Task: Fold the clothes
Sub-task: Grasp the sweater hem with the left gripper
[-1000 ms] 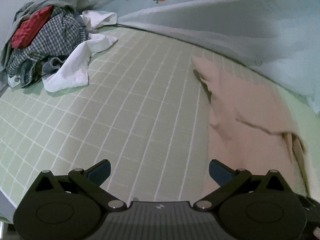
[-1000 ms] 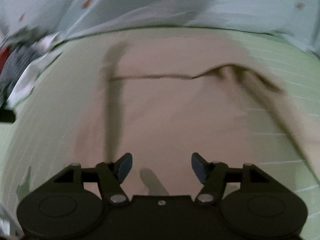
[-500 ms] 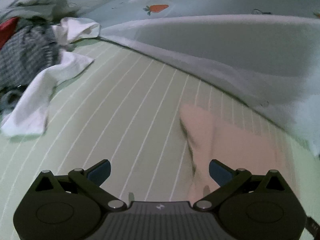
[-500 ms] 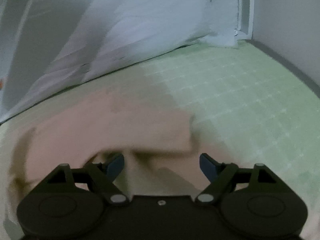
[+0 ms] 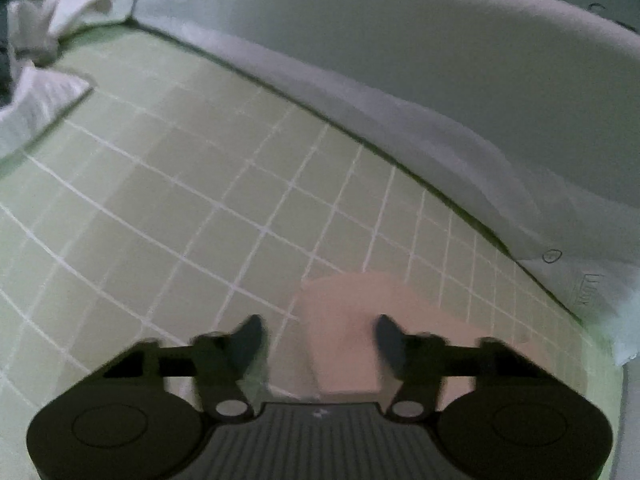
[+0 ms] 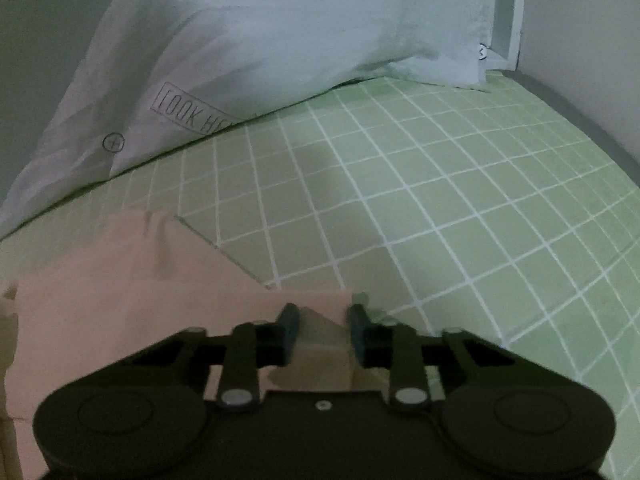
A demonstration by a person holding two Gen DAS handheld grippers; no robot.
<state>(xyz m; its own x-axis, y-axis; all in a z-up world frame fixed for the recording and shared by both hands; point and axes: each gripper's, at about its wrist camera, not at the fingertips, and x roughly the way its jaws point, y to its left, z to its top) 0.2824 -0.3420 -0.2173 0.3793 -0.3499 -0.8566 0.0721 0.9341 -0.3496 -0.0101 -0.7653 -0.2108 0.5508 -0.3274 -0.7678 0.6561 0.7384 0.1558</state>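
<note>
**Pink garment pinned at one corner, second corner between closing jaws**

The pale pink cotton garment [image 6: 120,288] lies flat on the light green bedsheet with a white grid [image 6: 440,208], close to the sheet's far edge where the rumpled pale blue printed duvet [image 6: 280,40] is heaped along it. From the right wrist view the cloth spreads away to the left of the fingers; from the left wrist view it spreads to the right, so each hand sits at one end of the same near edge, and the garment's long axis runs between them.

A crumpled white cloth [image 5: 44,80] lies well apart at the far left corner of the sheet.

The right gripper [image 6: 322,334] has its jaws drawn in on a folded corner of the pink fabric, which bunches up between the pads.

The left gripper [image 5: 318,336] is about half open and closing, blurred, with the other pink corner [image 5: 344,344] lying between the fingers, nearer the right-hand one; no pinch shows yet.

The coming lift probably depends on both corners being held, so the left grip is the one to finish.
</note>
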